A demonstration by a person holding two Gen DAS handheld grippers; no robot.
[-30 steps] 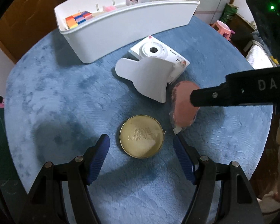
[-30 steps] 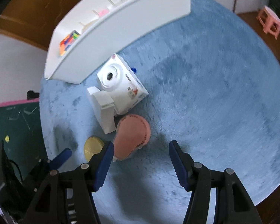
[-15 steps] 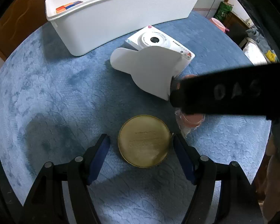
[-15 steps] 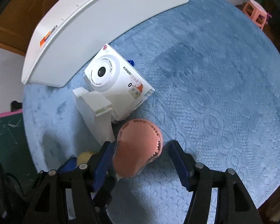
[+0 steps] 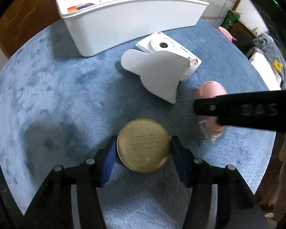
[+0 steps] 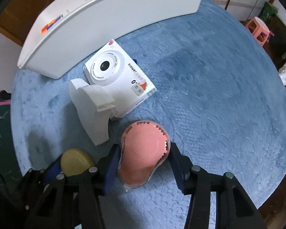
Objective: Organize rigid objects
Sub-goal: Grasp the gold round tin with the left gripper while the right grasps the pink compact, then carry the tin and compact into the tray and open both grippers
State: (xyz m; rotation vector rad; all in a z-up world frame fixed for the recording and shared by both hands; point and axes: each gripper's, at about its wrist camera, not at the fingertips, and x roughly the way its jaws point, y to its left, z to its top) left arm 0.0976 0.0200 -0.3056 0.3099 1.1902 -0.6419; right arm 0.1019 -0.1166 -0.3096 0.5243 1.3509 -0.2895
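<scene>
A round gold tin (image 5: 143, 145) lies on the blue cloth between the fingers of my left gripper (image 5: 142, 150), which is open and straddles it; the pads look at or very near its rim. The tin also shows in the right wrist view (image 6: 75, 161). A pink tape dispenser (image 6: 144, 152) lies between the fingers of my right gripper (image 6: 143, 159), open around it. In the left wrist view the dispenser (image 5: 209, 92) is partly hidden by the right gripper's black arm (image 5: 244, 110).
A white camera box (image 5: 166, 47) and a white plastic holder (image 5: 156, 72) leaning on it lie mid-table. A long white bin (image 5: 131, 17) with coloured blocks stands at the back. The round table (image 6: 219, 85) drops off at right; a pink stool (image 6: 257, 27) stands beyond.
Both grippers have moved forward and down. The tin now sits between the left fingers, and the pink dispenser sits between the right fingers. Both stay open.
</scene>
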